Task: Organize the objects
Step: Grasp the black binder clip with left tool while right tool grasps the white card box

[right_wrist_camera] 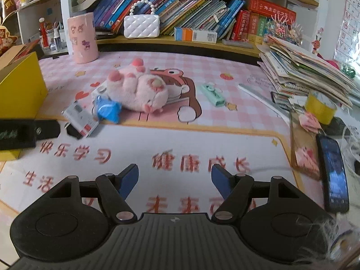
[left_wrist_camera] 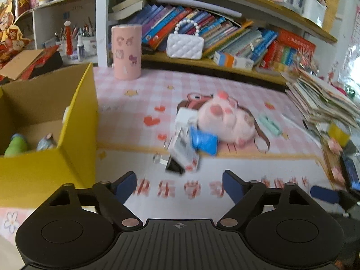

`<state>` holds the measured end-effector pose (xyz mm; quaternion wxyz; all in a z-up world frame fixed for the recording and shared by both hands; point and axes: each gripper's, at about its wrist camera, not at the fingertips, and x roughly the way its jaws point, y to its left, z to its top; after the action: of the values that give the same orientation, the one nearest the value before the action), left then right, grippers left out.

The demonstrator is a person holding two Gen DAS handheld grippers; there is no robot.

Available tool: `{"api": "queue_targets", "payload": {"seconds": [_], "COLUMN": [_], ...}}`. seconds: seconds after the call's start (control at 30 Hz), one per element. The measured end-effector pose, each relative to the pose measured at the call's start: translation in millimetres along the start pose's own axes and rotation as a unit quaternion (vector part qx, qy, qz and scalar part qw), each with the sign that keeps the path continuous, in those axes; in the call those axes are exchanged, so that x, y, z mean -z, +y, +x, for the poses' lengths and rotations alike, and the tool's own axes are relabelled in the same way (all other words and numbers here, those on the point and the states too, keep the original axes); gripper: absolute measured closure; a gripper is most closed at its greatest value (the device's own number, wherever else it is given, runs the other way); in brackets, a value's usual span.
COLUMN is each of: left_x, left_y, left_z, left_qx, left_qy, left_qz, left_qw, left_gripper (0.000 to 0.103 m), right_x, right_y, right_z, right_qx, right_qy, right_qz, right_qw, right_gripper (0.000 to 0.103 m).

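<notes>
Yellow cardboard box (left_wrist_camera: 74, 121) sits left; white card pack (left_wrist_camera: 183, 155) lies dead ahead of spread, empty left gripper (left_wrist_camera: 180, 185), nearer than spread right gripper (right_wrist_camera: 175, 180).

Each claw, left (left_wrist_camera: 179, 185) and right (right_wrist_camera: 175, 178), has a ribbed black body, two round black discs, copper-coloured rivets, a small centre crosshair mark, and blue finger pads (right_wrist_camera: 128, 179).
</notes>
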<state>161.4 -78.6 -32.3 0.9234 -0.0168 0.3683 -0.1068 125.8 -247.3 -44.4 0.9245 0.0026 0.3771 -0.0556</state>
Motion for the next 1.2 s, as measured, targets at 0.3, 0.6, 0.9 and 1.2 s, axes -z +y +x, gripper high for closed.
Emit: {"api": "queue_targets", "payload": {"seconds": [0.3, 0.6, 0.9, 1.2], "left_x": [-20.5, -31.8, -29.2, -17.7], "left_y": [-6.0, -5.8, -21.0, -17.3], "left_z": [56.8, 90.8, 71.2, 52.1], "left_qx": [-0.041, -0.05, 0.016, 0.06], "left_qy": [0.017, 0.031, 0.027, 0.033], "left_qz": [-0.03, -0.039, -0.021, -0.041], "left_qw": [0.9986, 0.9975, 0.9993, 0.9968], "left_gripper": [0.043, 0.065, 0.088, 0.088], "right_x": [-28.9, -37.9, -41.9, -28.7], "right_y": [-10.3, -13.9, -15.5, -2.0], "right_z": [27.1, 43.5, 51.0, 47.7], "right_qx": [-0.025, -0.043, -0.055, -0.089], "right_qy": [-0.012, -0.003, 0.006, 0.028], "right_qz": [-0.007, -0.01, -0.005, -0.023], "right_qw": [1.0, 0.999, 0.998, 0.995], "right_gripper": [0.033, 0.033, 0.033, 0.033]}}
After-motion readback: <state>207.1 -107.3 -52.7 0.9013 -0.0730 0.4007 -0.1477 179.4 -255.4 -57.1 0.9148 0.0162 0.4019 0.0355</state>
